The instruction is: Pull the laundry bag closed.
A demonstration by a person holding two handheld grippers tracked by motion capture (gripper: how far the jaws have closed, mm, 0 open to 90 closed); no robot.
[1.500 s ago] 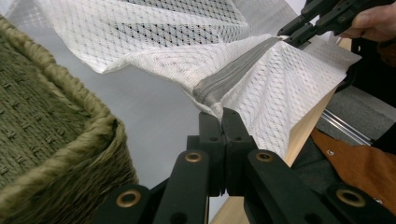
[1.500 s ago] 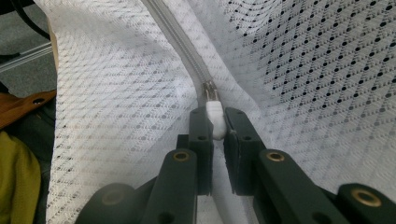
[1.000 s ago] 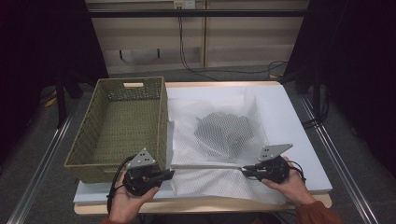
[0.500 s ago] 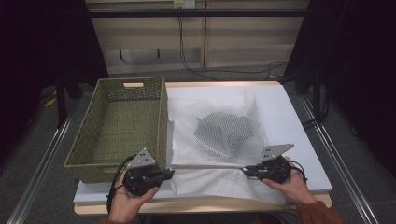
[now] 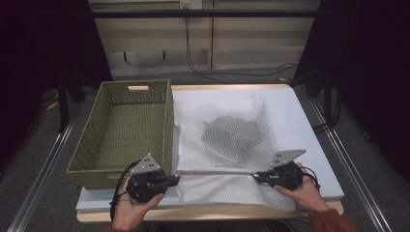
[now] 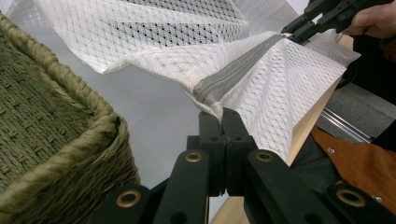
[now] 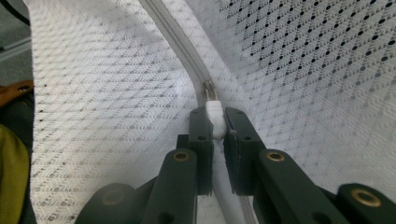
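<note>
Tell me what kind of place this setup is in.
Likely a lab or workshop recording station, not a home: a white-topped table framed by metal floor rails, cables along the back wall, dark curtains either side. On it lie a woven basket and a mesh laundry bag.

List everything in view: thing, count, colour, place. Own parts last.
Woven basket: one, olive green, left on the table.
Mesh laundry bag: one, white, right of the basket, holding a dark bundle.
Zipper: one, grey, stretched between the tongs along the bag's near edge.
Zipper pull: one, white, pinched in the right tongs.
Table: one, white top, wooden edge.
Left tongs: black, shut on the bag's zipper end.
Right tongs: black, shut on the pull.
Hands: two, at the near edge.
</note>
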